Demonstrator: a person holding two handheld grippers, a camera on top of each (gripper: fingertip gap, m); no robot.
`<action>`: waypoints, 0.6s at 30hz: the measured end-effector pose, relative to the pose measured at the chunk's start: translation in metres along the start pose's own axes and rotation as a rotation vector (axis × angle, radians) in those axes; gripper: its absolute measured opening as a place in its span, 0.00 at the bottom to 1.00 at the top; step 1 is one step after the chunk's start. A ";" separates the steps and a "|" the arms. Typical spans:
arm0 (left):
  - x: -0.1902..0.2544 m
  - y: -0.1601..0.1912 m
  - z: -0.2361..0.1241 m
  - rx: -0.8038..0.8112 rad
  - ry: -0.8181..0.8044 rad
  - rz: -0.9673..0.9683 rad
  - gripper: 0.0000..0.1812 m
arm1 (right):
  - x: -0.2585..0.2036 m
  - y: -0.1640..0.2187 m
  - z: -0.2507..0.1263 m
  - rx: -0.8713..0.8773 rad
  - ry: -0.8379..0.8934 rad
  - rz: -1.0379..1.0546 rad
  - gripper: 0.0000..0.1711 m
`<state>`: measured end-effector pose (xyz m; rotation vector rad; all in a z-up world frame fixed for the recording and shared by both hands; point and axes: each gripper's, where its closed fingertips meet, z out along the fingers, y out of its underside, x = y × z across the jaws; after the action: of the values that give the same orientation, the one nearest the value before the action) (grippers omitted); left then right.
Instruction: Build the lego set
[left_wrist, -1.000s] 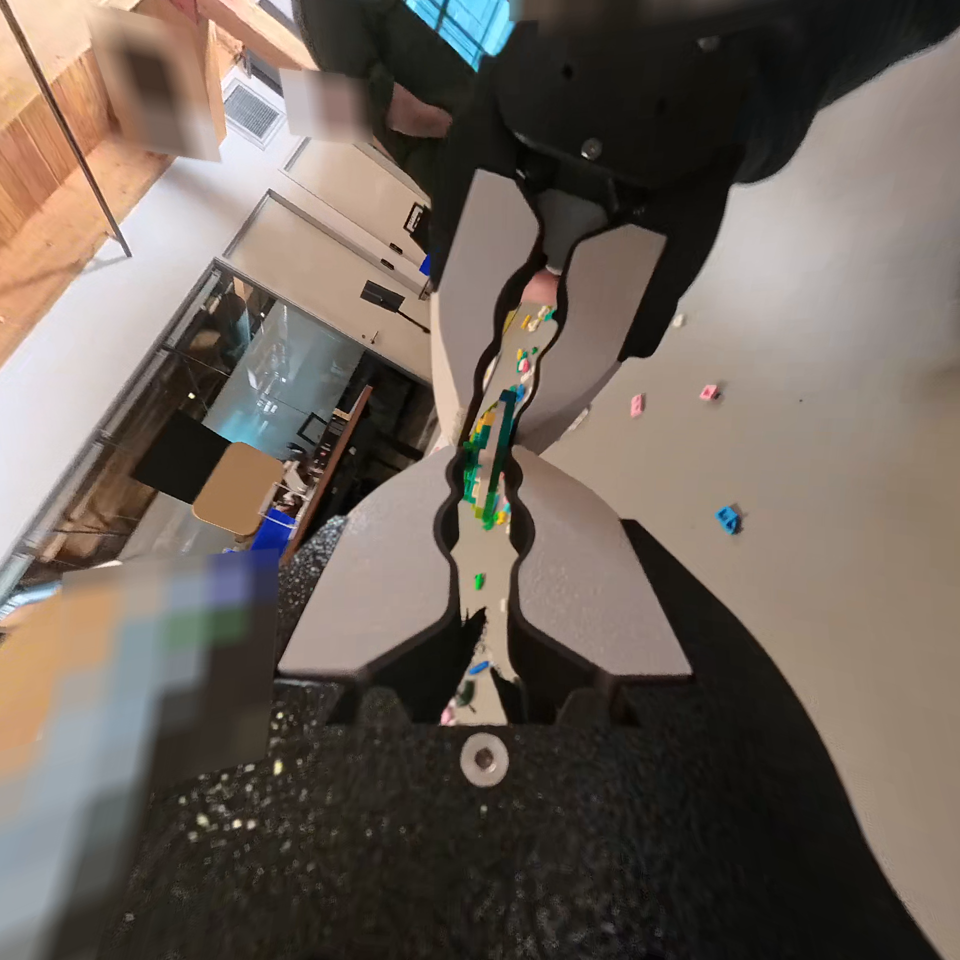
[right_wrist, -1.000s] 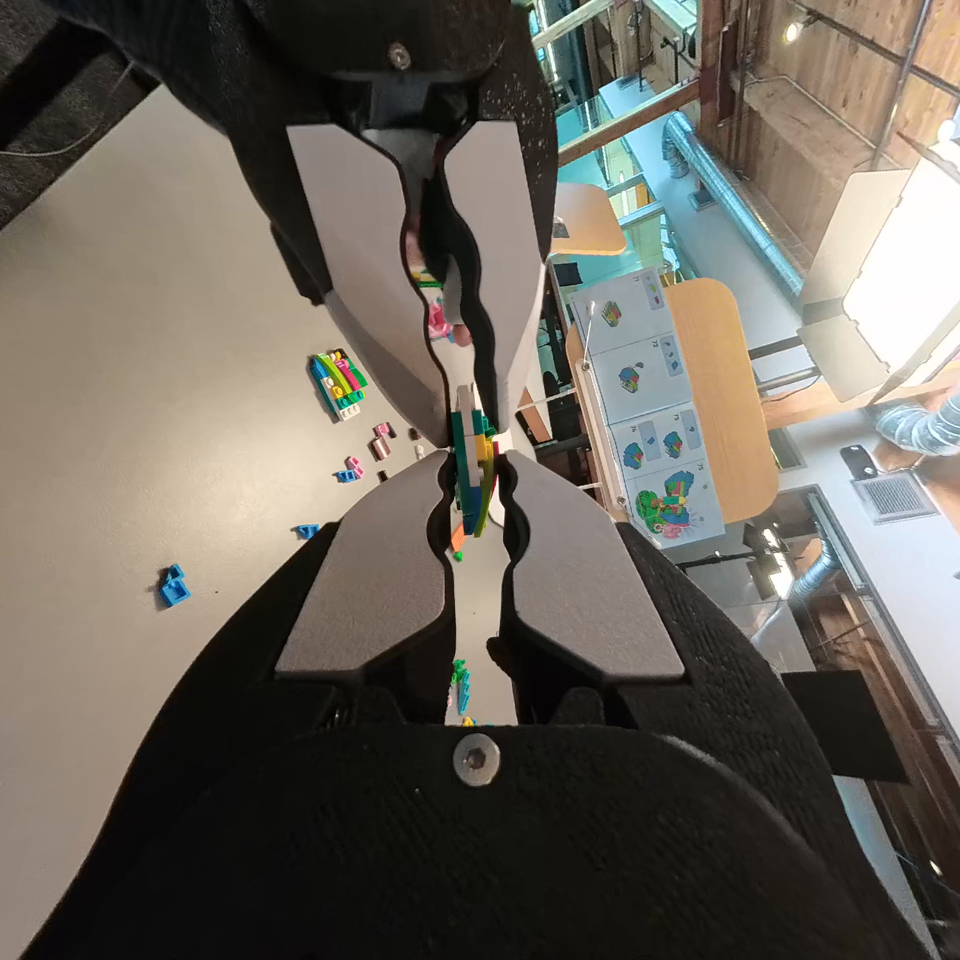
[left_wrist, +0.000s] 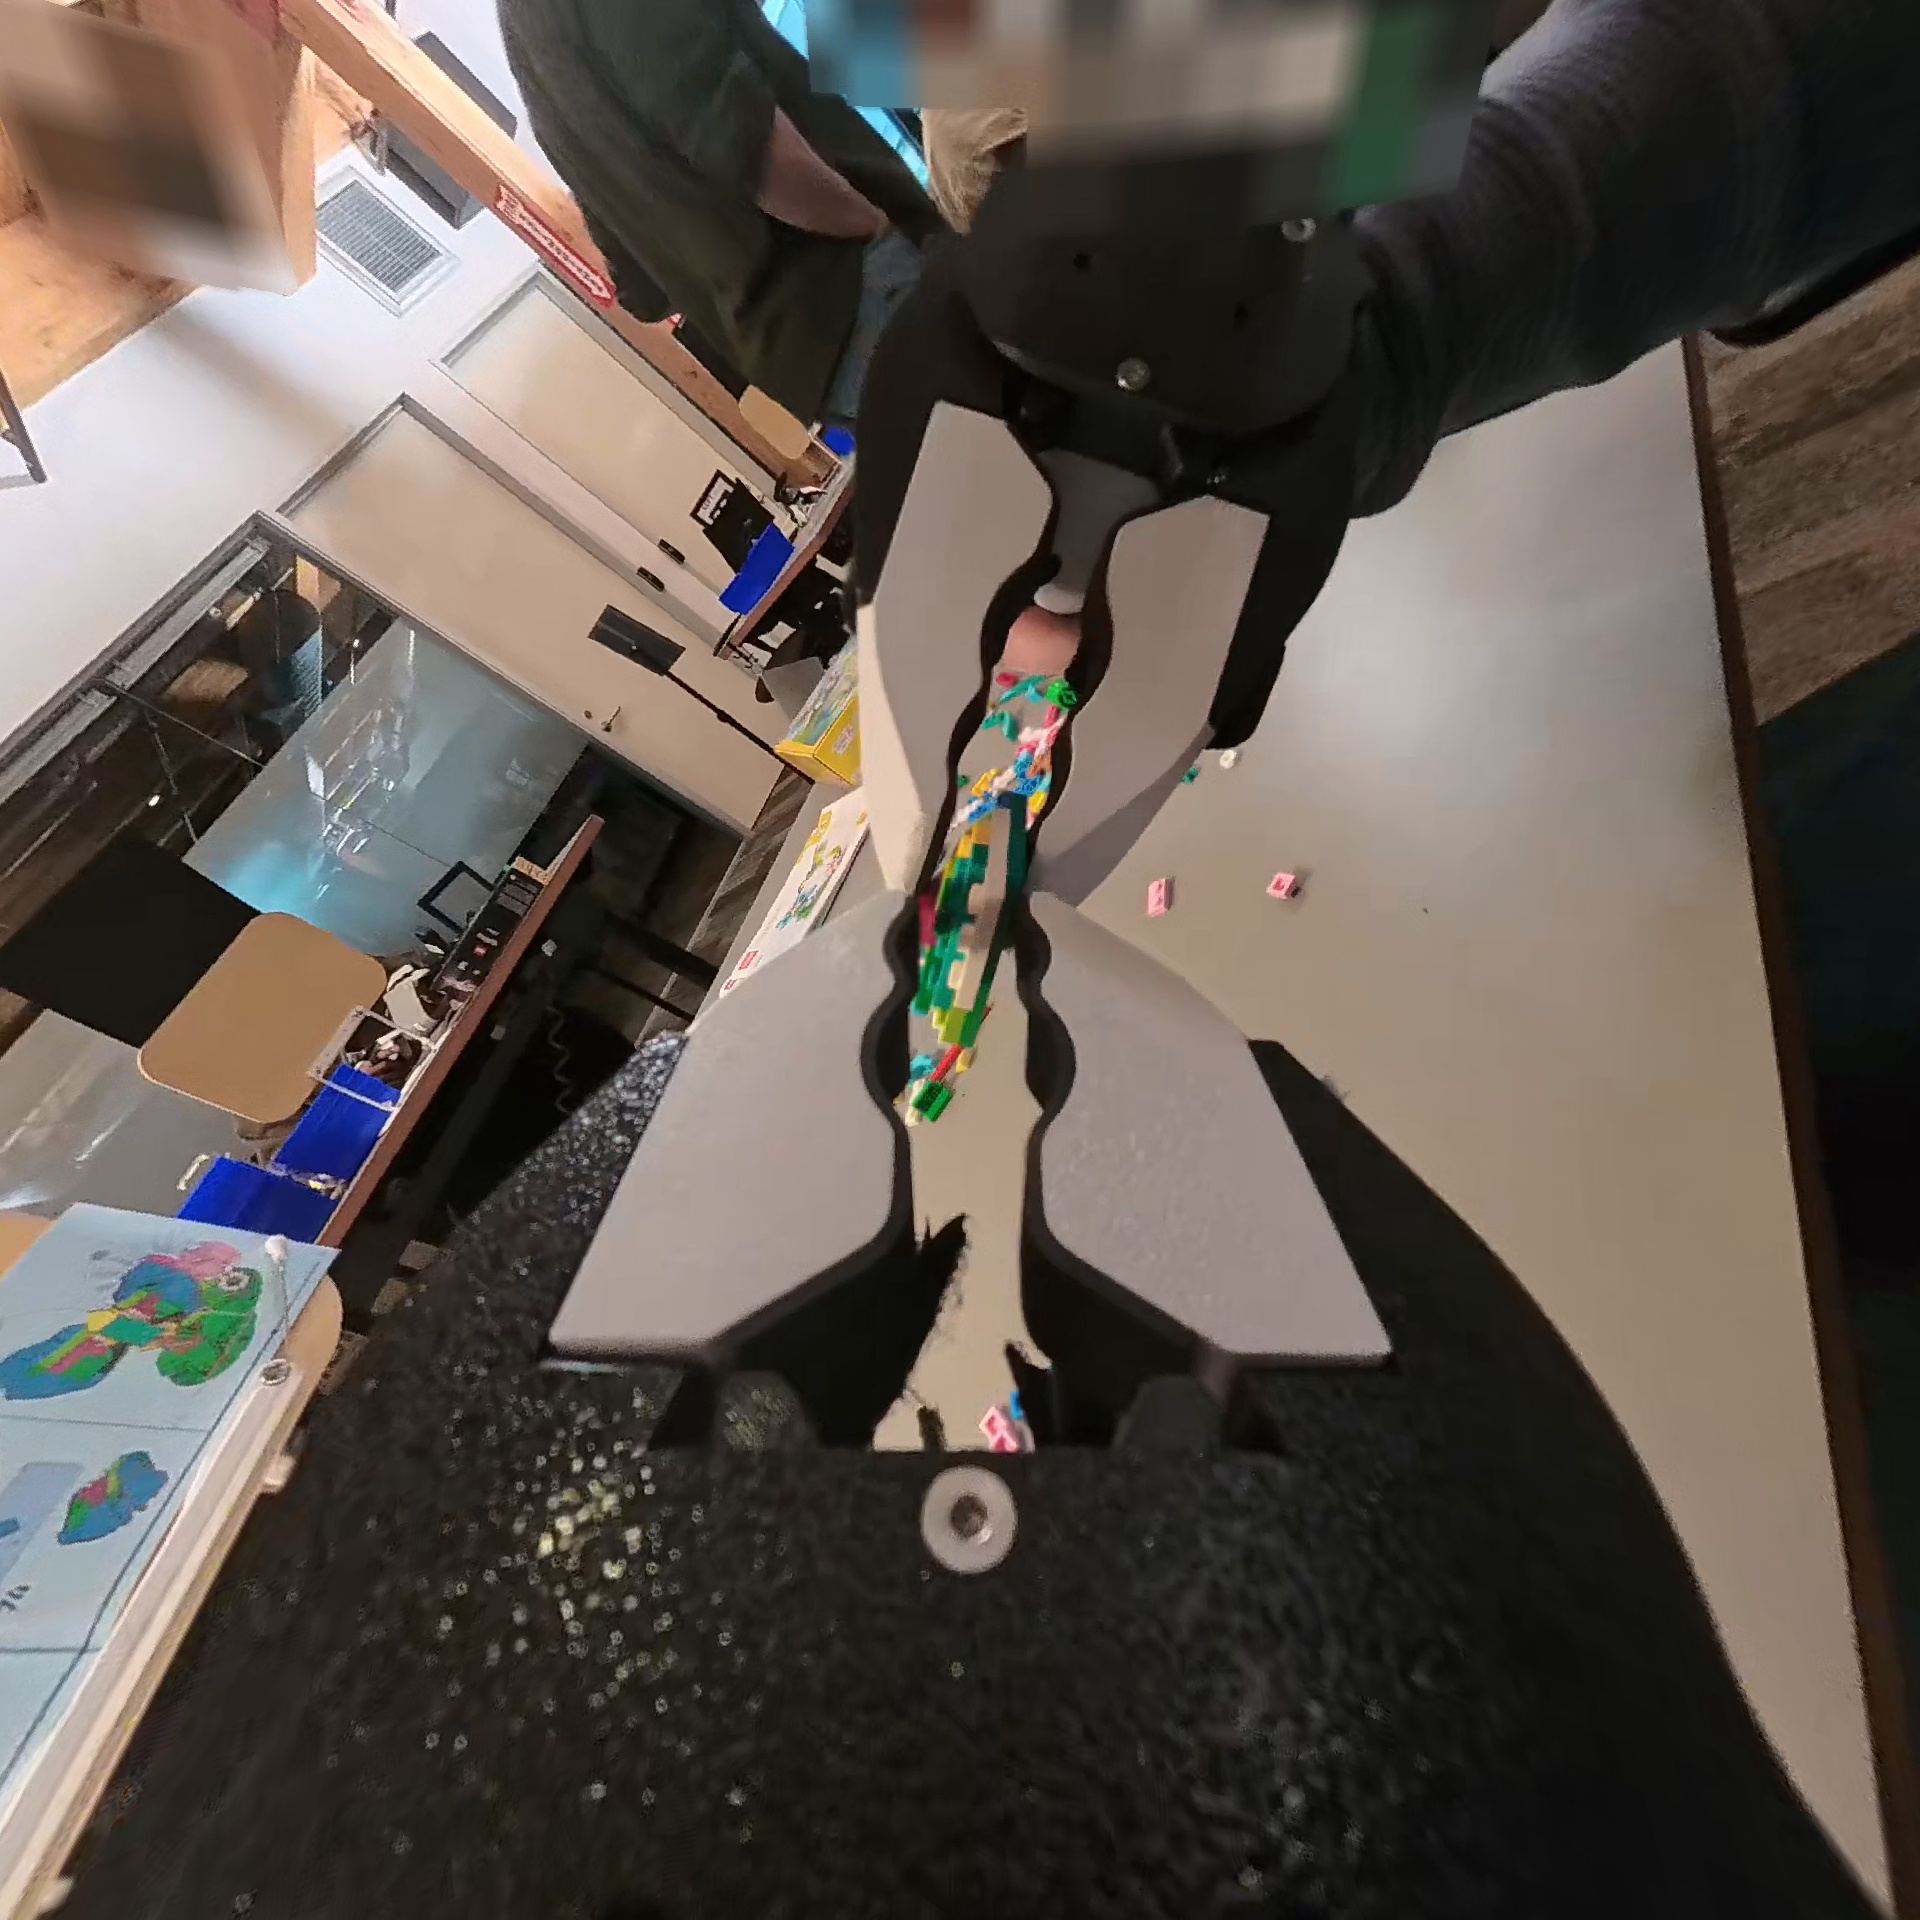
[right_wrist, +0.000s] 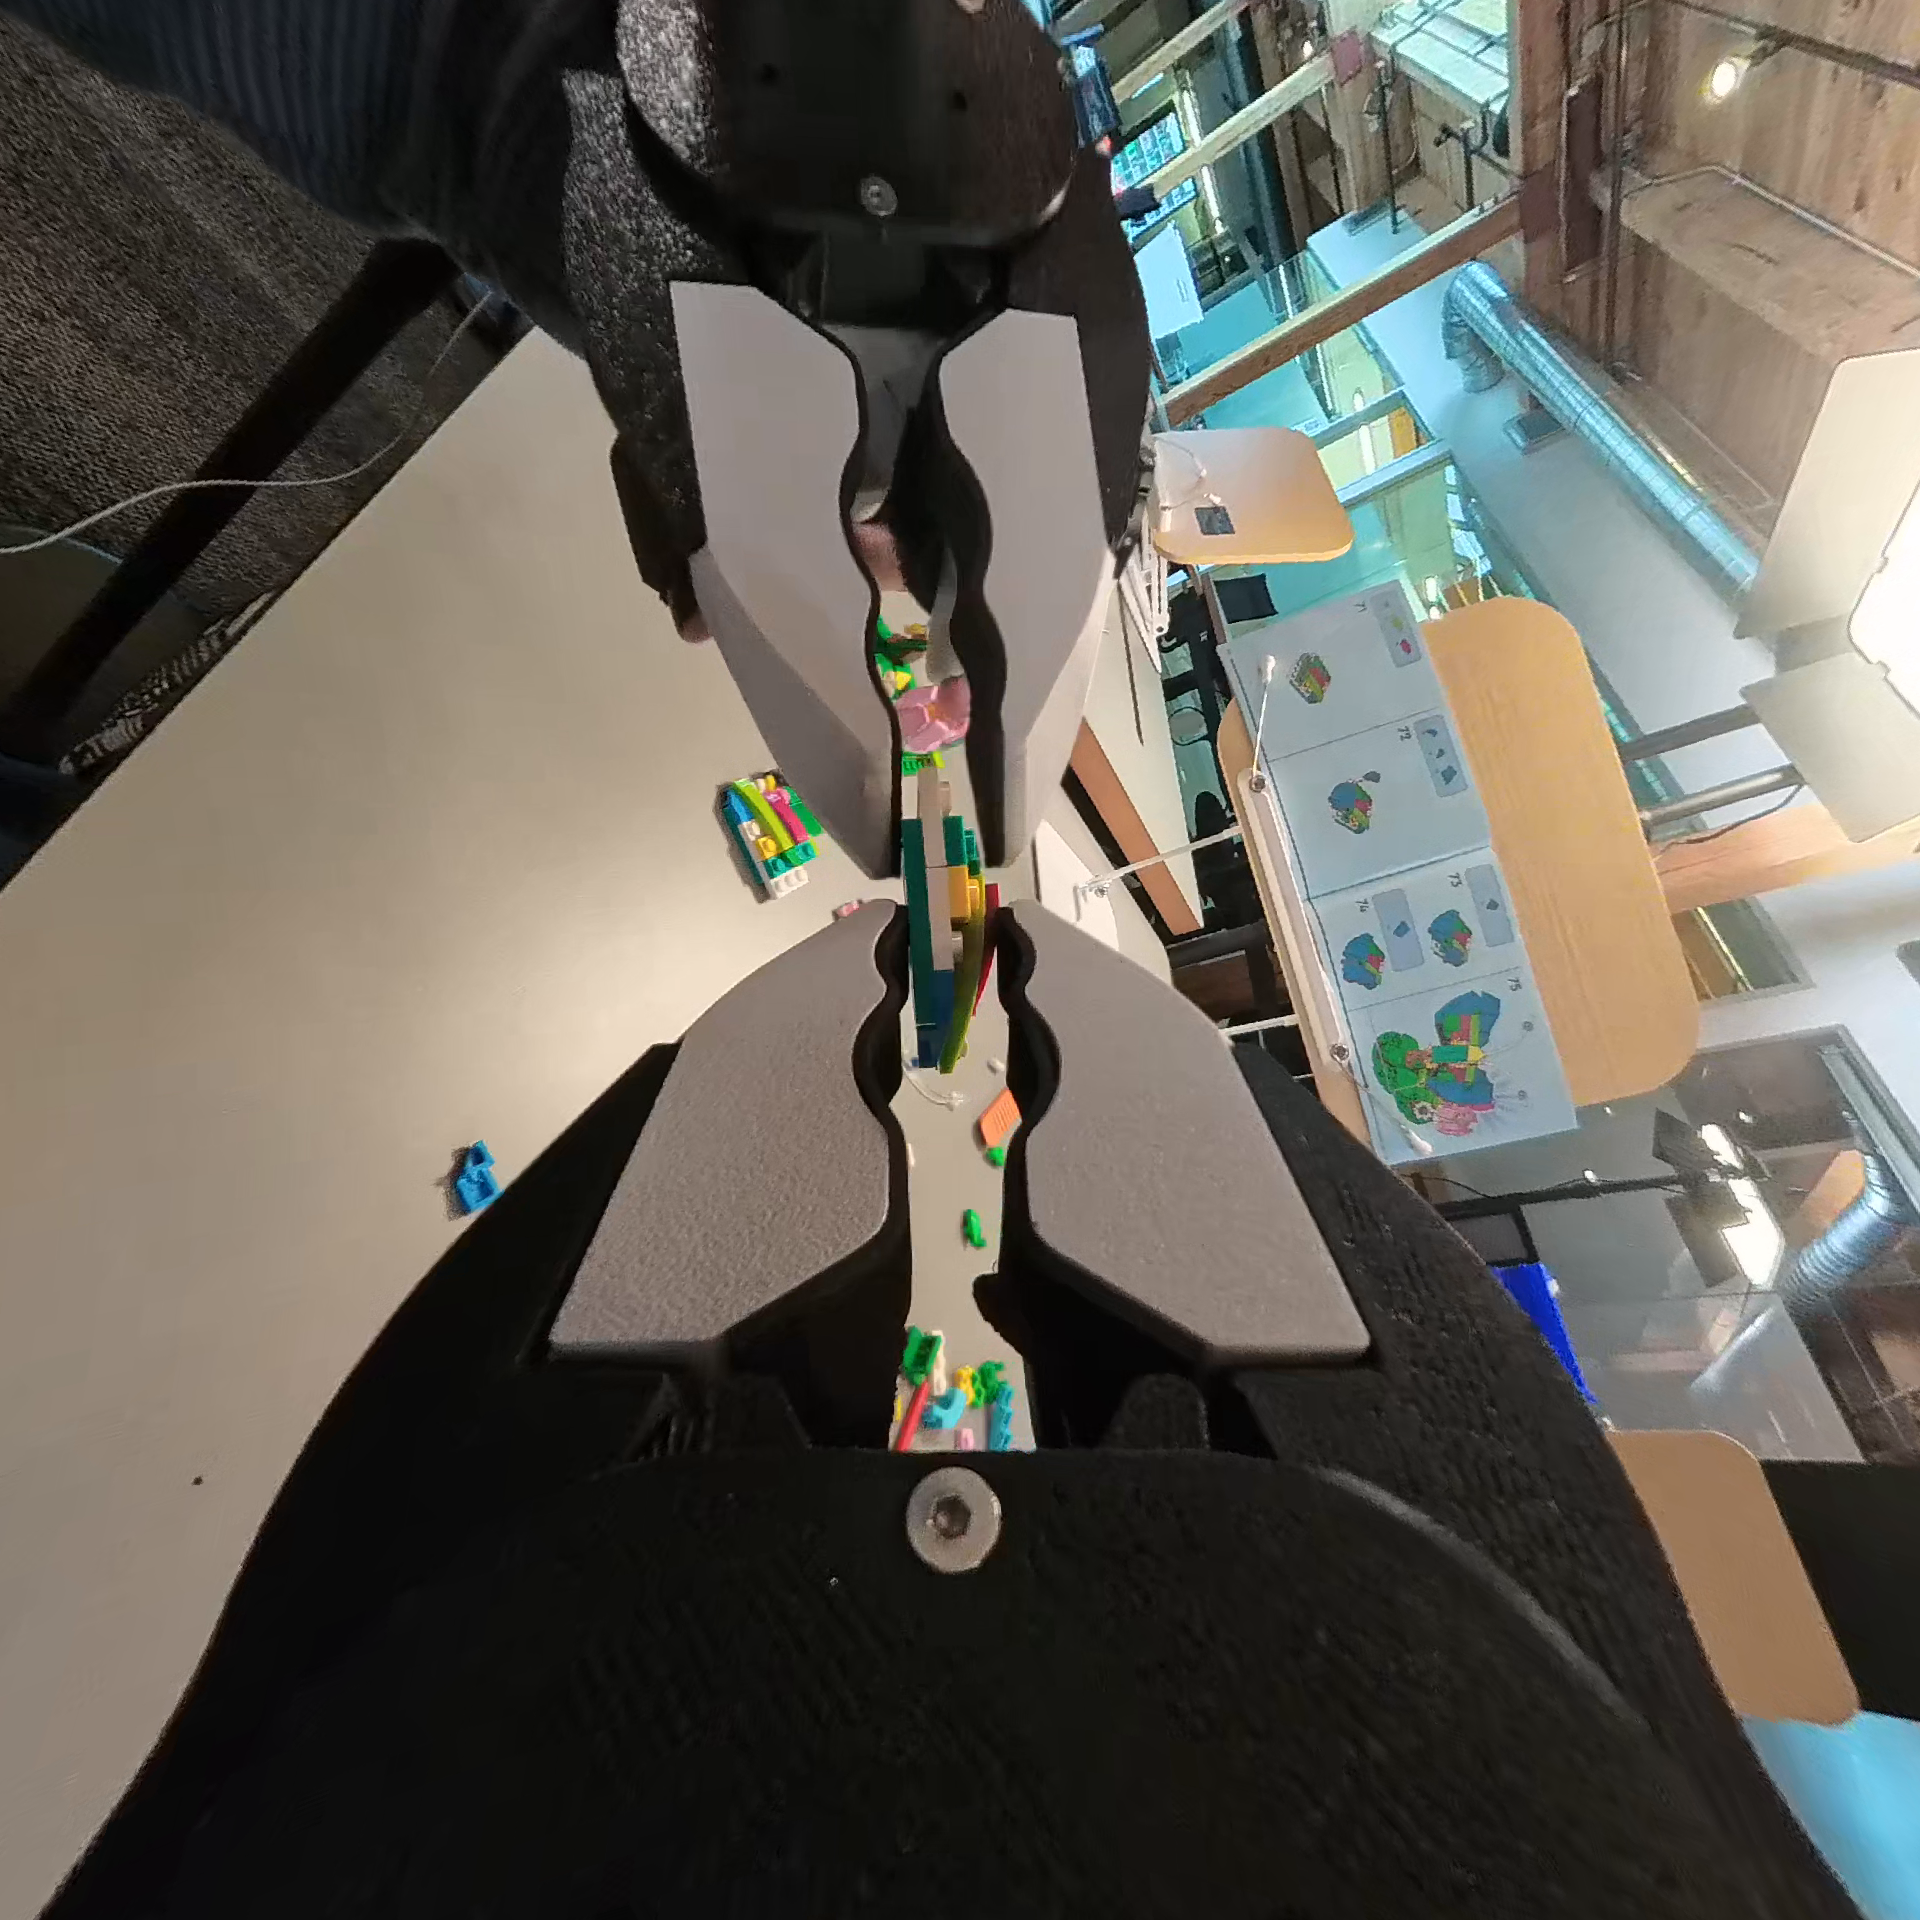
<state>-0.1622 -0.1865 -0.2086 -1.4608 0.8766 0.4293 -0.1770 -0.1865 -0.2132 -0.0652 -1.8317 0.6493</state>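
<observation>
left gripper (left_wrist: 961, 914) and right gripper (right_wrist: 945, 914) meet tip to tip above the table (right_wrist: 312, 935), both clamped on one flat lego build (right_wrist: 940, 935) of green, white, yellow and blue, held between them in the air. loose bricks (left_wrist: 1283, 885) lie scattered below; a small striped build (right_wrist: 771, 831) lies apart. printed instruction sheet (right_wrist: 1434, 914) on a board, text too small to read.
</observation>
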 end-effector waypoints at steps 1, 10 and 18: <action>-0.002 0.000 0.000 0.005 -0.006 -0.017 0.11 | 0.001 0.000 0.000 -0.001 0.009 -0.008 0.08; -0.016 0.002 0.001 0.093 0.099 -0.608 0.33 | 0.015 0.002 -0.005 -0.035 0.214 -0.281 0.08; -0.004 0.010 0.017 0.054 0.154 -0.738 0.37 | 0.014 0.001 -0.005 -0.051 0.294 -0.434 0.08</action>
<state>-0.1683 -0.1679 -0.2144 -1.6608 0.4078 -0.2579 -0.1778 -0.1788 -0.1999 0.1899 -1.5111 0.2696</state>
